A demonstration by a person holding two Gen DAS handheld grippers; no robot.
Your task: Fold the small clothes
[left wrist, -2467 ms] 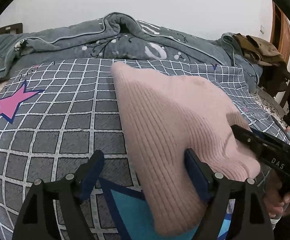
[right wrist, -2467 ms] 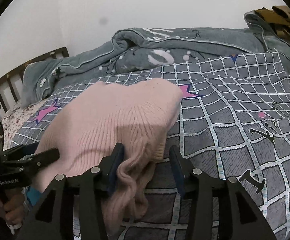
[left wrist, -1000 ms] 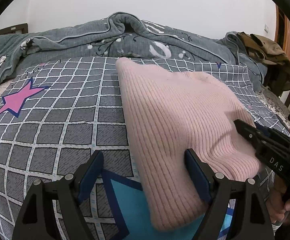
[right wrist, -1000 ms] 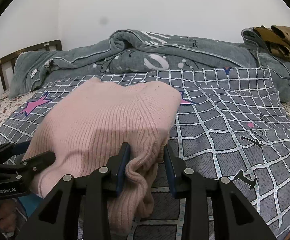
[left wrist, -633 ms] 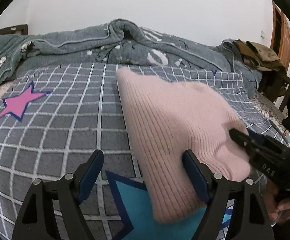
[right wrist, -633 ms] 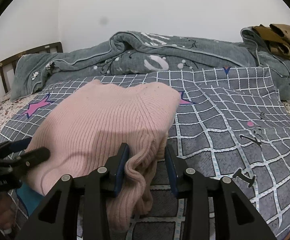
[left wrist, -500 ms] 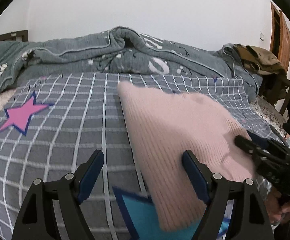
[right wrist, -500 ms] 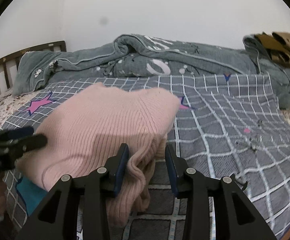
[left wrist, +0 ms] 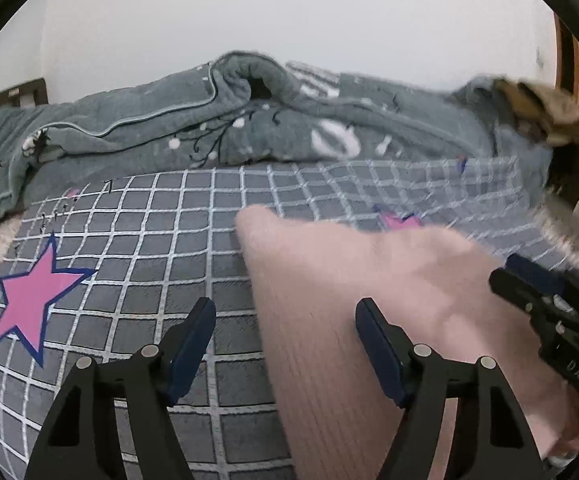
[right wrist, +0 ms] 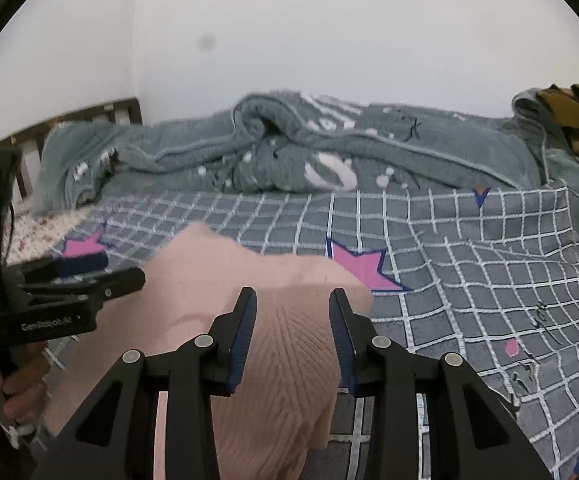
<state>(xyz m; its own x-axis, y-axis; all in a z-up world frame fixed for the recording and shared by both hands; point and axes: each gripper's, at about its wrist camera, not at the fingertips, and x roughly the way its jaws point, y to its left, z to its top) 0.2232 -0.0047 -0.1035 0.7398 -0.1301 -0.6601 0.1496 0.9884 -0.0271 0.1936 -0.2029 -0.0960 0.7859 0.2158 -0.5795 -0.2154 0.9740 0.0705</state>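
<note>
A pink ribbed knit sweater [left wrist: 369, 320] is held up off the bed, above the grey checked bedsheet [left wrist: 149, 240] with its pink stars. The right gripper [right wrist: 292, 334] has its two blue-padded fingers [right wrist: 243, 334] on either side of a bunched fold of the sweater [right wrist: 289, 360], pinching it; the knit hangs below the jaws. The left gripper [left wrist: 283, 346] stands spread wide, its left finger over the bare sheet and its right finger [left wrist: 377, 348] against the sweater's surface; the frame is blurred here, so it seems to grip nothing, though contact at that pad cannot be told. From the right wrist view the left gripper [right wrist: 101, 272] sits beside the sweater's left edge. A rumpled grey quilt [right wrist: 289, 152] lies along the back of the bed by the wall.
</note>
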